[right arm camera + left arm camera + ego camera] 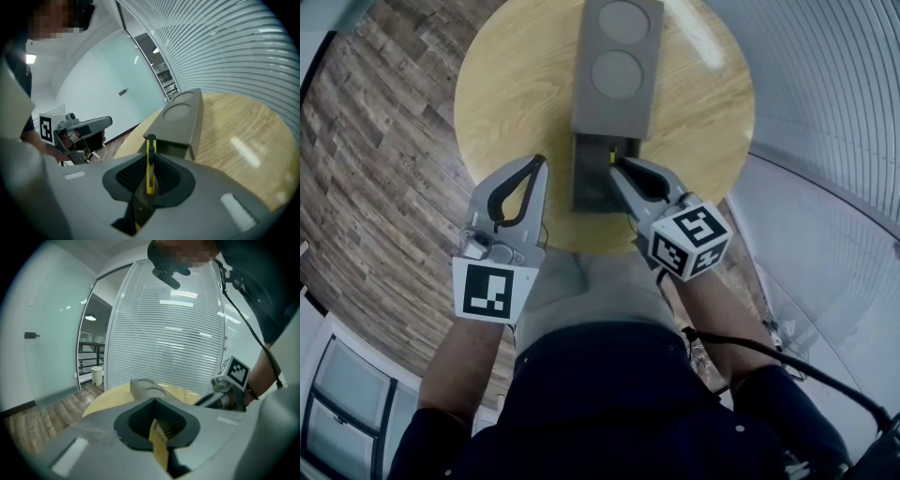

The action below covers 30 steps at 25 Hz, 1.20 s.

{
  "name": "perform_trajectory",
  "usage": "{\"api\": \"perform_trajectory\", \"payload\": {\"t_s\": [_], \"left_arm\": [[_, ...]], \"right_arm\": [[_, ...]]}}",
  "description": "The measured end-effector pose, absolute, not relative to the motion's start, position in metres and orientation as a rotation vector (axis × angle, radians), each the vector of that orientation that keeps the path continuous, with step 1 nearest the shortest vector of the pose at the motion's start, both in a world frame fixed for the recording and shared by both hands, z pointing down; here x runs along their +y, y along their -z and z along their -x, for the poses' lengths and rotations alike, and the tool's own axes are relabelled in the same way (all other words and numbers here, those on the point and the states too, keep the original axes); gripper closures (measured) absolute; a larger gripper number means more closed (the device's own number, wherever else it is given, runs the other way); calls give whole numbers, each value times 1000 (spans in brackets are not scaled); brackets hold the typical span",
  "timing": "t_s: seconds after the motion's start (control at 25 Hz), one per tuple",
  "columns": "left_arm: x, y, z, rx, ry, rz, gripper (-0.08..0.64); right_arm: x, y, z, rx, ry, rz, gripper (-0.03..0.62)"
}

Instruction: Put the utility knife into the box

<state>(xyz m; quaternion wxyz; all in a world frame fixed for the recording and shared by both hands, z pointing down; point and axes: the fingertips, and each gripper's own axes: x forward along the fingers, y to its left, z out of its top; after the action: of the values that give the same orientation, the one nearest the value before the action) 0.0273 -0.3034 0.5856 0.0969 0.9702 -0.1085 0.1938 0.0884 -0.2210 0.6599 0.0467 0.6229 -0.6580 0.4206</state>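
Observation:
A long grey box (615, 66) with two round recesses on top lies across the round wooden table (506, 84); its near end (598, 178) is dark and open. My right gripper (619, 165) is shut on a yellow and black utility knife (614, 157), held right at that open end. In the right gripper view the knife (151, 145) stands on edge between the pads, its tip in front of the box (183, 123). My left gripper (538, 162) hovers at the table's near edge, left of the box, shut and holding nothing. The left gripper view shows the box (149, 388) ahead.
The table's rim (581, 246) is just under both grippers, with wood floor (375, 141) to the left. White slatted blinds (834, 84) curve round the right side. A black cable (787, 361) runs along the right arm.

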Motion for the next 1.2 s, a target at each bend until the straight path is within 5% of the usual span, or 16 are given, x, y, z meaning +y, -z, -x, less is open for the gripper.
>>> {"api": "perform_trajectory", "payload": {"t_s": [1.2], "left_arm": [[-301,-486,-6,-431,-457,-3011,557]], "right_arm": [[-216,-576,-85,-2031,-1081,-1983,485]]}}
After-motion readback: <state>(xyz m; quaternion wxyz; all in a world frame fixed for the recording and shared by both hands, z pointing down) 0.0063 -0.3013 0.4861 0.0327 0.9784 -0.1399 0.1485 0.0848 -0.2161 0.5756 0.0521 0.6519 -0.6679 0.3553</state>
